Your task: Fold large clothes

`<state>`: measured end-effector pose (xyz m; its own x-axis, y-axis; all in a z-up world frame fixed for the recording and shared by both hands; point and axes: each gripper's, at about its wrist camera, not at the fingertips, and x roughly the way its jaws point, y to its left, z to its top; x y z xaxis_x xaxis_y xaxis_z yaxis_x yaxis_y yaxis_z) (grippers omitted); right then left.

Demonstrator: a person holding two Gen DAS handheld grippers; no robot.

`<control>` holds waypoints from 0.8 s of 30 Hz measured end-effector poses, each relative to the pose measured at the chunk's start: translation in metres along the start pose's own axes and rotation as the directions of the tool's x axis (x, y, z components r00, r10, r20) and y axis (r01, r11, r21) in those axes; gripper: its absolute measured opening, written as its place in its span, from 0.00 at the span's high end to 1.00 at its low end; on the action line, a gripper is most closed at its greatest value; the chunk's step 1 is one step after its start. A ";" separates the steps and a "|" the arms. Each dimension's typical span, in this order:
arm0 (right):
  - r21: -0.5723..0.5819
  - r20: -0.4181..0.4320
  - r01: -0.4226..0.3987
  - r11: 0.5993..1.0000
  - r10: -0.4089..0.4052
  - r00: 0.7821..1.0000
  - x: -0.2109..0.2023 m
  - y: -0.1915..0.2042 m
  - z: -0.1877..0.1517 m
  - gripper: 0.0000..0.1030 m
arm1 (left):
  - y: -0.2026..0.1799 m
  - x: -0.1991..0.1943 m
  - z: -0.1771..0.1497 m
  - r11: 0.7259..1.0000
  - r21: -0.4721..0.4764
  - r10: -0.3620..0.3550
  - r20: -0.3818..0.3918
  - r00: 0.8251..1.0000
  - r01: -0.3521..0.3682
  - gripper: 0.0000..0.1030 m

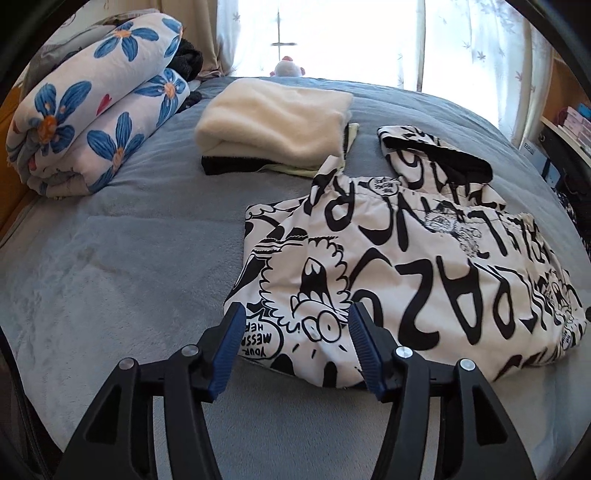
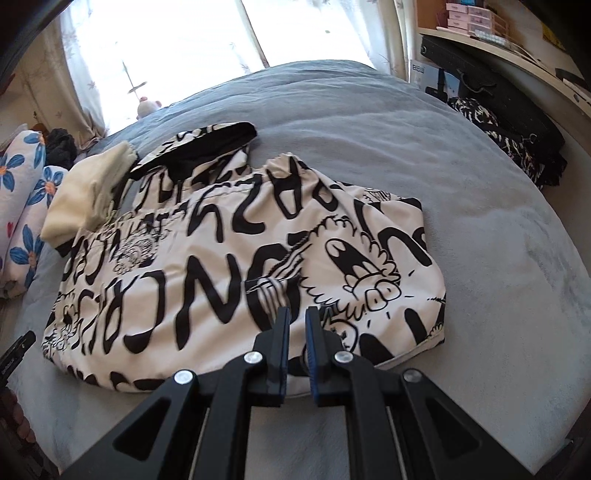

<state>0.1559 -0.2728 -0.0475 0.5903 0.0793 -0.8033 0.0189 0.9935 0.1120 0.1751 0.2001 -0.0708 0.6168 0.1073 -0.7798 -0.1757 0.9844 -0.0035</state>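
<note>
- so, a white hooded jacket (image 1: 399,266) with black cartoon drawings and big black letters lies folded on the grey bedcover (image 1: 122,266), a bit to the window side of the two grippers.
- its hood (image 2: 207,147), black on the inside, points toward the bright curtained window (image 2: 177,40).
- the left gripper (image 1: 293,325) hangs above the near edge of the jacket; its blue pads (image 1: 231,345) stand apart, released, and they hold nothing, only the print shows between them.
- the right gripper (image 2: 296,317) is over the near middle of the jacket; its fingers are clenched almost together with only a thin gap, and i see no cloth caught between them.
- just beside the hood there is a folded cream fleece (image 1: 277,122) that rests on a dark folded piece (image 1: 229,166).
- on the left side of the bed a rolled quilt with blue flowers (image 1: 96,110) lies against the edge.
- a small plush toy (image 1: 288,68) sits at the far end of the bed, under the window.
- on the right, a shelf with pink boxes (image 2: 469,16) stands near the bed, and a black patterned cloth (image 2: 509,140) hangs below it.
</note>
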 end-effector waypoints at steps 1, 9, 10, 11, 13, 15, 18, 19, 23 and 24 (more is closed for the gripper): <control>-0.007 0.003 -0.005 1.000 0.005 1.000 -0.004 0.003 0.000 0.92 | -0.002 -0.004 0.000 1.000 0.008 0.001 0.001 1.000 -0.001 0.43; -0.069 0.030 -0.037 0.997 0.039 0.999 -0.038 0.029 0.003 0.92 | -0.015 -0.033 0.002 0.998 0.036 -0.046 0.013 0.999 0.046 0.39; -0.077 0.032 -0.041 0.996 0.044 0.999 -0.042 0.032 0.003 0.92 | -0.017 -0.035 0.003 0.998 0.038 -0.051 0.012 0.999 0.051 0.39; -0.083 0.034 -0.046 0.996 0.049 0.998 -0.044 0.034 0.004 0.91 | -0.018 -0.038 0.005 0.997 0.041 -0.059 0.013 0.998 0.059 0.38; -0.099 0.036 -0.055 0.994 0.058 0.998 -0.050 0.040 0.007 0.90 | -0.021 -0.041 0.008 0.996 0.047 -0.070 0.014 0.997 0.069 0.38; -0.112 0.041 -0.058 0.992 0.063 0.997 -0.054 0.046 0.009 0.84 | -0.025 -0.046 0.012 0.995 0.063 -0.075 0.020 0.997 0.074 0.37; -0.136 0.063 -0.061 0.989 0.070 0.996 -0.061 0.054 0.015 0.70 | -0.033 -0.050 0.020 0.993 0.098 -0.072 0.032 0.997 0.069 0.35; -0.143 0.070 -0.061 0.988 0.072 0.995 -0.063 0.057 0.017 0.67 | -0.035 -0.051 0.023 0.992 0.105 -0.072 0.036 0.997 0.067 0.34; -0.165 0.072 -0.082 0.983 0.095 0.993 -0.066 0.068 0.029 0.67 | -0.046 -0.055 0.037 0.987 0.146 -0.077 0.049 0.996 0.069 0.30; -0.166 0.070 -0.091 0.982 0.104 0.992 -0.065 0.070 0.032 0.66 | -0.050 -0.055 0.042 0.985 0.157 -0.075 0.053 0.996 0.066 0.30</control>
<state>0.1445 -0.2112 0.0311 0.6440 0.1761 -0.7445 -0.1692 0.9818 0.0859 0.1821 0.1513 -0.0017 0.6679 0.0404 -0.7432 -0.0119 0.9990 0.0436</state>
